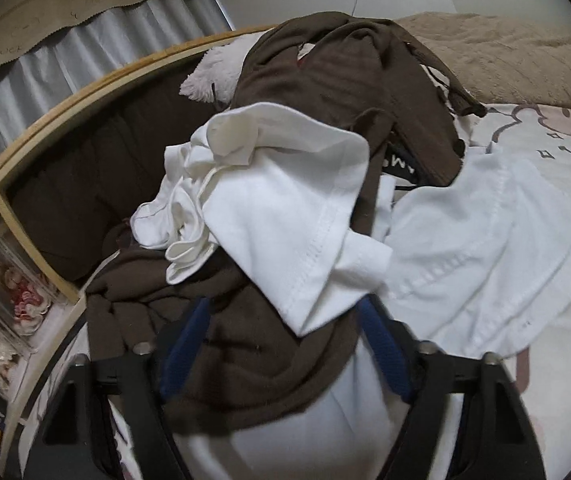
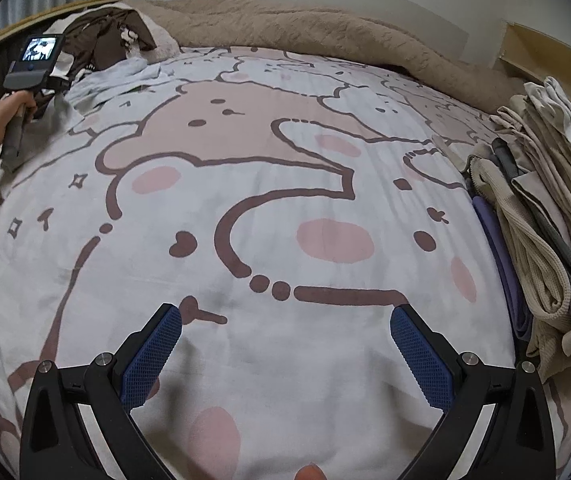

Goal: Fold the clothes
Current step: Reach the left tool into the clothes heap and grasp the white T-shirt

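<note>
A heap of clothes lies at the bed's left side. In it, a brown garment (image 1: 245, 368) runs from the far end down to my left gripper (image 1: 285, 303). A crumpled white T-shirt (image 1: 285, 208) lies on top, and another white piece (image 1: 485, 248) is spread to the right. The left fingers stand partly apart, with the brown cloth and a white hem between the blue pads (image 1: 185, 344). I see no firm pinch. My right gripper (image 2: 285, 312) hovers open over the bare cartoon-print sheet (image 2: 265, 200), with nothing between its fingers. In the right wrist view the heap (image 2: 101, 40) is at the far left.
A stack of folded beige, grey and purple clothes (image 2: 545, 220) lines the bed's right edge. A beige blanket (image 2: 285, 28) is bunched at the head. A hand (image 2: 9, 112) holds the left tool with its small screen (image 2: 39, 50). A wooden frame (image 1: 45, 120) and shelves (image 1: 17, 292) border the left.
</note>
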### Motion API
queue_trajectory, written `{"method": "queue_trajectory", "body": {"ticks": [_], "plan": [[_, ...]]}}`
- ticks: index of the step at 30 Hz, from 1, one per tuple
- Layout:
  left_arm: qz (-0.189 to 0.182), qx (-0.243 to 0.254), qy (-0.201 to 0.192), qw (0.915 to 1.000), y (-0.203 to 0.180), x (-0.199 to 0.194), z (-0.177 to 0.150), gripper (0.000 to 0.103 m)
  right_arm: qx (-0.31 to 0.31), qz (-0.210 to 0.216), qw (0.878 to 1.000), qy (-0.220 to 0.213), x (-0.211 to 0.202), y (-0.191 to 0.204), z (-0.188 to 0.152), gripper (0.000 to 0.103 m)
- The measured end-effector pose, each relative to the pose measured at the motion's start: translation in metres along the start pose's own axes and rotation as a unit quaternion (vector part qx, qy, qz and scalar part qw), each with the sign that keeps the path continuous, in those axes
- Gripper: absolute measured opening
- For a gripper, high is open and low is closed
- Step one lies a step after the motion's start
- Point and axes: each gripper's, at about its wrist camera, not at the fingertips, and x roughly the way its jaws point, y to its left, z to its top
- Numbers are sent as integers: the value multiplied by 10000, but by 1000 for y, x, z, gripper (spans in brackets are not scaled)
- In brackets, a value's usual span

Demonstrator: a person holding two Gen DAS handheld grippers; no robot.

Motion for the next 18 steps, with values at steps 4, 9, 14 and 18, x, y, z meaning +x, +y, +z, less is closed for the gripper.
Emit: {"method": "queue_trajectory", "body": {"ticks": [4,9,14,18], "plan": [[-282,83,48,9996,-2,4,2,17,-111,11,9999,6,2,3,-1,103],[-396,207,-611,9971,0,-24,-1,4,-48,110,9999,-2,0,2,0,103],[-575,861,-1969,9749,-6,-109,-9,4,182,290,9994,-47,-4,-5,2,103],[-1267,456,-2073,9690,18,-160,-9,4,459,461,9978,-138,-13,-14,4,103]]}}
